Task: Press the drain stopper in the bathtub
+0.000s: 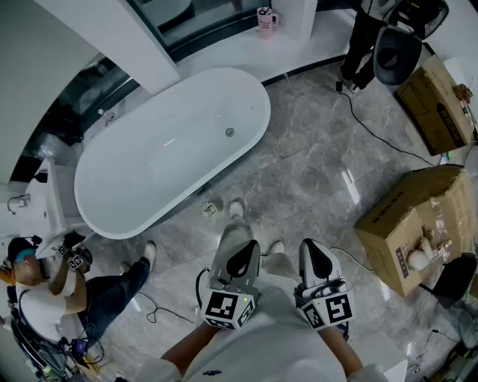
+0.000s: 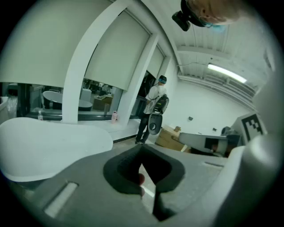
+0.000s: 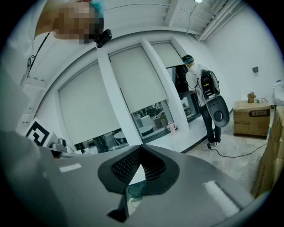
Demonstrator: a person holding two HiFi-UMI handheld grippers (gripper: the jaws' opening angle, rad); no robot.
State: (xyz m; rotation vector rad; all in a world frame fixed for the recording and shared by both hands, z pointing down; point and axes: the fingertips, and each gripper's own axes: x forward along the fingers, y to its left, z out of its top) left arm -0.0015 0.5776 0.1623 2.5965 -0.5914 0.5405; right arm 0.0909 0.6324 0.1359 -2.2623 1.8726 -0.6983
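Note:
The white oval bathtub (image 1: 164, 160) lies on the grey marble floor in the head view, with its small round drain stopper (image 1: 230, 132) on the tub's bottom towards the right end. Both grippers are held close to the person's body, well short of the tub. My left gripper (image 1: 240, 259) and right gripper (image 1: 318, 259) point up and forward, each with its jaws together and nothing between them. From the left gripper view, the tub's rim (image 2: 49, 142) shows beyond the left gripper (image 2: 143, 166). The right gripper (image 3: 140, 170) faces the windows.
Two cardboard boxes (image 1: 414, 224) (image 1: 437, 104) stand at the right. A person (image 1: 45, 295) crouches by the tub's left end, another (image 1: 370, 37) stands at the back right, with a cable (image 1: 373, 130) trailing over the floor. A pink cup (image 1: 266, 20) sits on the window ledge.

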